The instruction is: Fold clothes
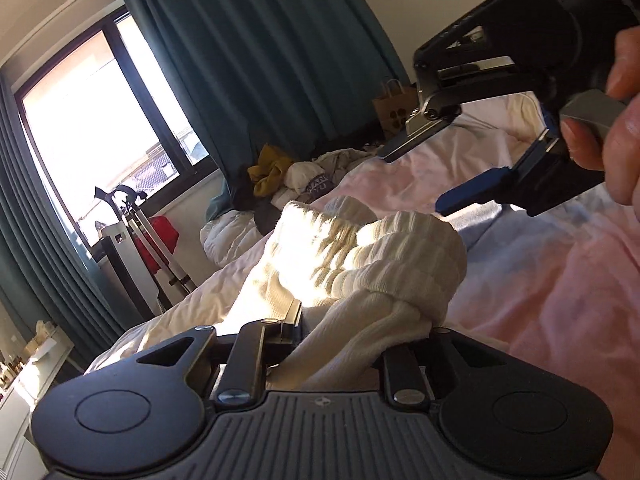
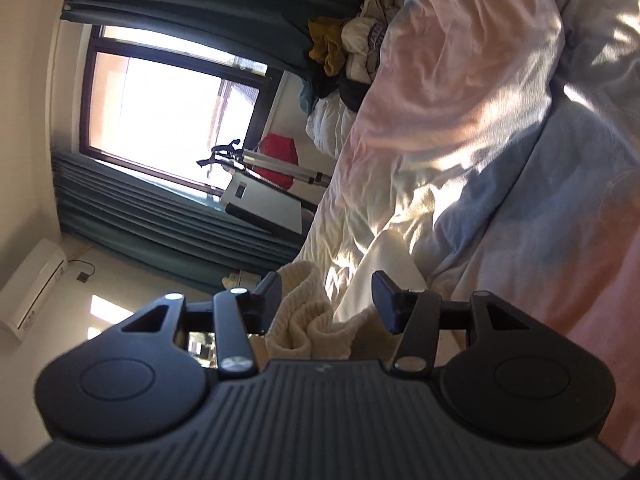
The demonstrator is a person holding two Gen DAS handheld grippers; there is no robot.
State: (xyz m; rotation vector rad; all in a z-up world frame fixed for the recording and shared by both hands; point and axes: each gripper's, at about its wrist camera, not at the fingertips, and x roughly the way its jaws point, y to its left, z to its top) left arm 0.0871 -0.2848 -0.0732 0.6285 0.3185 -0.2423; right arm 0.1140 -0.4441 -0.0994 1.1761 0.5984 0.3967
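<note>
Left gripper (image 1: 340, 322): low in the left wrist view, its jaws only a little apart, with cream ribbed cloth bunched between them. One dark finger (image 1: 294, 316) shows at the left of the cloth; the other is hidden under it. If the pads really press on the cloth I cannot tell.

Cream garment (image 1: 360, 252): thick ribbed knit — it rises from the left gripper and folds over in the sunlight above the bed. In the right wrist view a ribbed part of it (image 2: 304, 312) lies in the gap of the right gripper.

Right gripper (image 2: 326, 300): jaws about half open. The cloth sits between the fingers, but the pads do not close on it. In the left wrist view this gripper (image 1: 416, 176) is above the garment, with empty air between its fingers, held by a hand (image 1: 616, 128).

Bed (image 1: 540, 280): covered with a pink and pale blue sheet, wrinkled.

Pile of clothes (image 1: 288, 176): at the far end of the bed, near the teal curtain (image 1: 260, 60).

Window (image 1: 92, 120): bright, left of the curtain.
</note>
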